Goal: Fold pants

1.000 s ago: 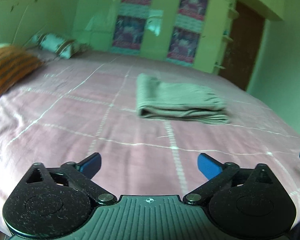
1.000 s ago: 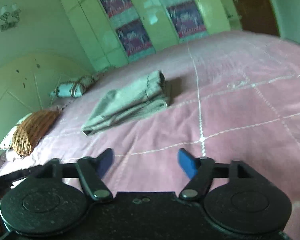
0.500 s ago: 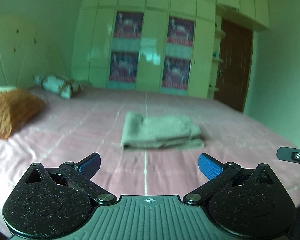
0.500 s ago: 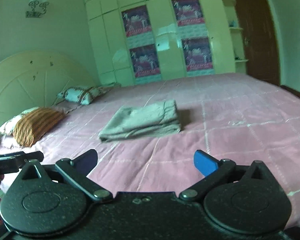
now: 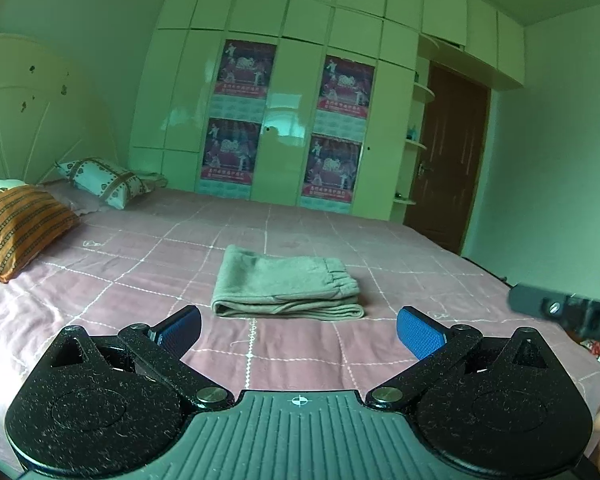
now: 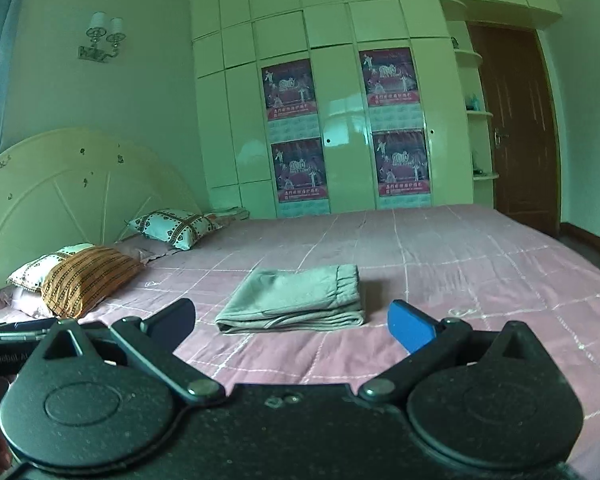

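Grey pants (image 5: 286, 288) lie folded in a flat stack on the pink bed (image 5: 140, 264), elastic waistband to the right. They also show in the right wrist view (image 6: 296, 300). My left gripper (image 5: 298, 330) is open and empty, held back from the pants near the bed's front edge. My right gripper (image 6: 292, 322) is open and empty, also short of the pants. Part of the right gripper's body (image 5: 560, 312) shows at the right edge of the left wrist view.
An orange striped pillow (image 5: 16, 228) and a patterned pillow (image 5: 104, 180) lie by the headboard (image 6: 68, 184) at left. A white wardrobe with posters (image 5: 284, 120) stands behind the bed. A brown door (image 5: 444, 160) is at right.
Both grippers have pulled back and levelled out, so the folded pants now sit farther off and centred between the fingers. The pants have not moved.
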